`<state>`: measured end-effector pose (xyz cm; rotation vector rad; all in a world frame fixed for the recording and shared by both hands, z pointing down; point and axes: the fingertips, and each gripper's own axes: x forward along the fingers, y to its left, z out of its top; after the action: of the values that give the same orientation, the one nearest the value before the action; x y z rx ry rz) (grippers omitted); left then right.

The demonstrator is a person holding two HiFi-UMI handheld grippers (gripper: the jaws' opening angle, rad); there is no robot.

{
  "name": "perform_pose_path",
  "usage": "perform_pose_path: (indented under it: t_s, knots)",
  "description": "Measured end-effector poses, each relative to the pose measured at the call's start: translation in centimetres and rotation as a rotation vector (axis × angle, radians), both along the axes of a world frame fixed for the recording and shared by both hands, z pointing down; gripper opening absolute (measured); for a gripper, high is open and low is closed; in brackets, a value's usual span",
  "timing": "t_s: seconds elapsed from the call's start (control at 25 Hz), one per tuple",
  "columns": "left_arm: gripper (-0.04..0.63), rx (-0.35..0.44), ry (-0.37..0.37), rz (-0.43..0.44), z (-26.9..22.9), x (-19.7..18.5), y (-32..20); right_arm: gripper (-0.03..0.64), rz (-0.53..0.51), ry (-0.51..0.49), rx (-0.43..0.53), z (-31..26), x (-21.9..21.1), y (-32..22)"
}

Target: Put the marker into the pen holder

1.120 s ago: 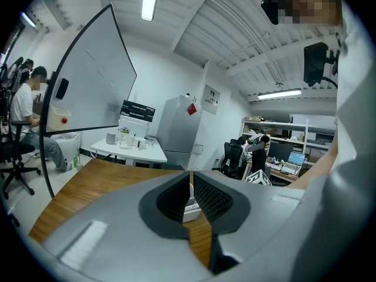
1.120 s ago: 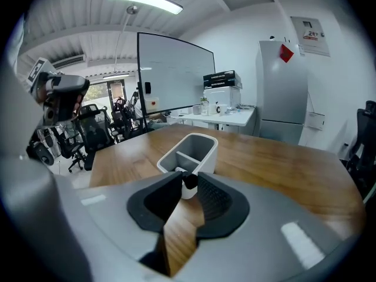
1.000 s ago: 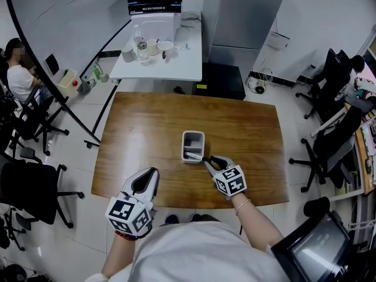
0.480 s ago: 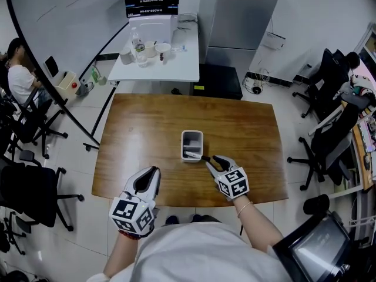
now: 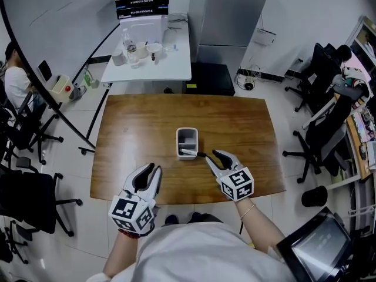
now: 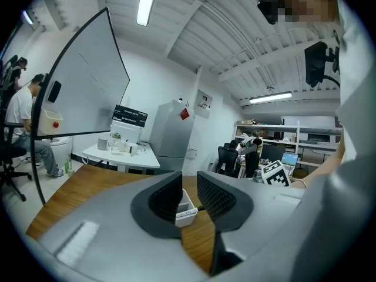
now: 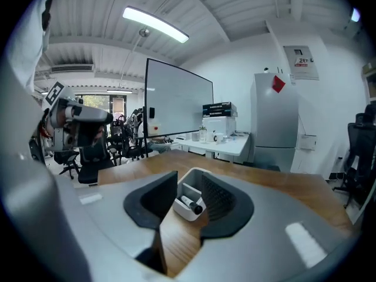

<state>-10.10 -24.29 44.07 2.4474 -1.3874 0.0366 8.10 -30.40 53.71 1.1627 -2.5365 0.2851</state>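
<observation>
marker (image 5: 188, 153) lies in holder (image 5: 187, 131), cap over rim | your right gripper (image 5: 212, 156): jaws just opening, empty, drop looks done | left gripper (image 5: 148, 171): released, idle, unneeded

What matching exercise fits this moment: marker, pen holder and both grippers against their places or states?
1 marker
2 pen holder
3 left gripper
4 right gripper

A stands on the middle of the wooden table
B open, over the table's near-left part
C lies in the holder, dark end over its rim
D open, close by the marker's dark end

Pairs: 1-C, 2-A, 3-B, 4-D.
The right gripper's jaws have just been opening; nothing is between them.
</observation>
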Motion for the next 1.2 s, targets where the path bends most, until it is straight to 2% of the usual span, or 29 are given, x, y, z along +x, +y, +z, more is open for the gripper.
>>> perform_pose_path:
  t_s: [0.24, 0.32, 0.44, 0.52, 0.6, 0.68, 0.96, 1.2]
  knots:
    - [0.095, 0.01, -0.026, 0.016, -0.2, -0.7, 1.2, 0.088, -0.019, -0.032, 0.169, -7.3, -1.4, 3.8]
    - [0.095, 0.024, -0.008, 0.029, -1.7, -1.0, 1.7, 0.063, -0.008, -0.046, 0.198, -8.9, -2.0, 5.3]
    - [0.094, 0.084, -0.002, 0.068, -4.4, -1.3, 2.7, 0.057, 0.037, -0.091, 0.219, -10.7, -2.5, 7.6]
    - [0.07, 0.14, -0.021, 0.09, -5.6, -1.5, 3.2, 0.051, 0.059, -0.122, 0.23, -11.6, -3.1, 9.1]
    - [0.002, 0.191, -0.049, 0.094, -6.3, -1.9, 3.6, 0.048, 0.064, -0.137, 0.23, -11.7, -3.8, 10.5]
    - [0.002, 0.216, -0.072, 0.099, -6.5, -2.1, 4.0, 0.046, 0.068, -0.137, 0.226, -11.3, -4.1, 11.8]
    - [0.002, 0.199, -0.077, 0.105, -6.4, -0.4, 7.8, 0.041, 0.064, -0.141, 0.267, -12.9, -1.9, 15.8]
    - [0.002, 0.184, -0.095, 0.099, -6.8, 3.4, 13.2, 0.02, 0.051, -0.178, 0.266, -13.4, 1.5, 20.9]
